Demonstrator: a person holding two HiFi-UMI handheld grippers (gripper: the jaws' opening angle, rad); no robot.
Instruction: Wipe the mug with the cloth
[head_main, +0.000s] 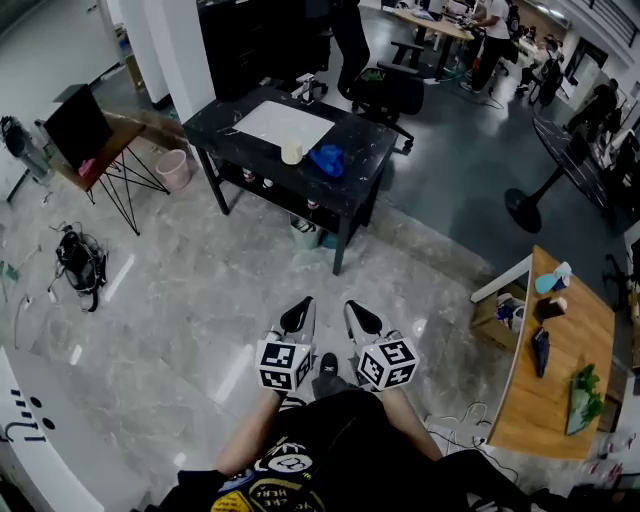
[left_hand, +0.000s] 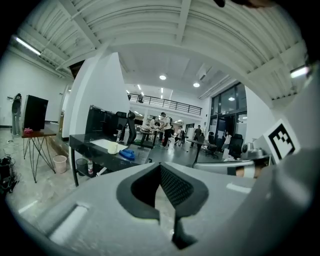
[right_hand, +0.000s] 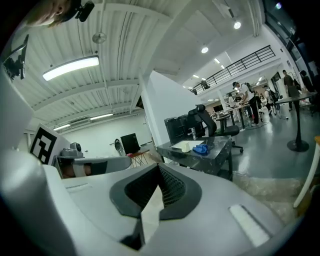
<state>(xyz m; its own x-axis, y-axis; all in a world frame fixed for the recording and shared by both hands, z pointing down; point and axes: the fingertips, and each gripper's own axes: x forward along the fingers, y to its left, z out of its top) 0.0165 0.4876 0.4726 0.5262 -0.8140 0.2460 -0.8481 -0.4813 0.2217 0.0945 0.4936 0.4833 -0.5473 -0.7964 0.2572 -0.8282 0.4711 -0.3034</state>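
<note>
Head view: mug (head_main: 291, 152) stands well beyond 2 closed, empty hand-held grippers (head_main: 297, 317) (head_main: 362, 319).

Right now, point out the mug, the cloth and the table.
mug (head_main: 291, 152), head view, its side wall.
cloth (head_main: 327, 160), head view, middle of the blue heap.
table (head_main: 366, 158), head view, bare top beside the cloth.

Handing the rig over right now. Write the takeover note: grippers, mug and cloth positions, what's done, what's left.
Left gripper: shut, empty, held near the body.
Right gripper: shut, empty, beside it.
Cream mug and crumpled blue cloth: side by side on the black table, across the floor ahead.
Done: nothing; neither is picked up.
Left: walk up, take cloth and mug, wipe.
</note>
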